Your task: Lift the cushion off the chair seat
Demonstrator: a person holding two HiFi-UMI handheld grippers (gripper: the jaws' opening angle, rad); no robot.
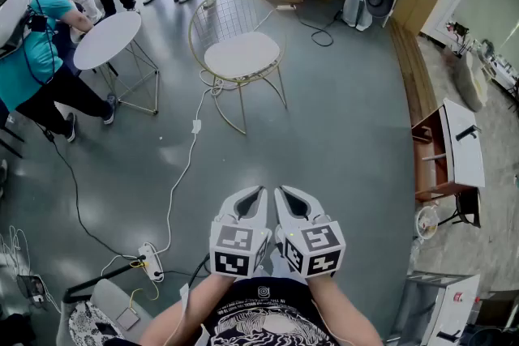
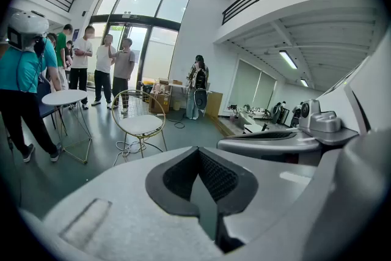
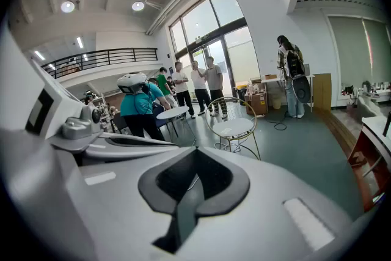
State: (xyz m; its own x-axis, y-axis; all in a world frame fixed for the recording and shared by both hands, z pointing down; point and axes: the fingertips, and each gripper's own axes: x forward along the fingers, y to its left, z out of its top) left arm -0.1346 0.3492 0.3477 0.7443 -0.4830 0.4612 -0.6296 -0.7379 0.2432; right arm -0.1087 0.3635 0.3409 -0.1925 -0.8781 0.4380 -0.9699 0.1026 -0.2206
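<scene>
A: Any readable text or branding?

B: None legible. Black-and-white square markers are seen on the cubes of the left gripper (image 1: pixel 253 202) and the right gripper (image 1: pixel 290 202). White print is seen on the black shirt (image 1: pixel 263 320) at the bottom of the head view, but the letters are too small to be read.

A: Cushion position and orientation?

B: The cushion (image 1: pixel 241 54) is laid flat on the seat of the chair (image 1: pixel 223 12), well apart from both grippers and farther up the floor (image 1: pixel 349 134) in the head view. Its outline is roundish, so no long axis can be given. The chair back is turned toward the upper left of that view.

A: Materials?

B: The cushion is seen as a thin, smooth white pad. The chair is built of gold-coloured wire, with a grid back and thin splayed legs. A round white table (image 1: pixel 108 39) on a similar wire base is placed near it, to the left. A white cable (image 1: pixel 188 158) is run from the chair legs to a power strip (image 1: pixel 151 262).

A: Grippers?

B: Both are held side by side and pointed toward the chair. In each gripper view the jaws are seen pressed together with nothing between them. Dark textured pads are set in pale grey shells.
</scene>
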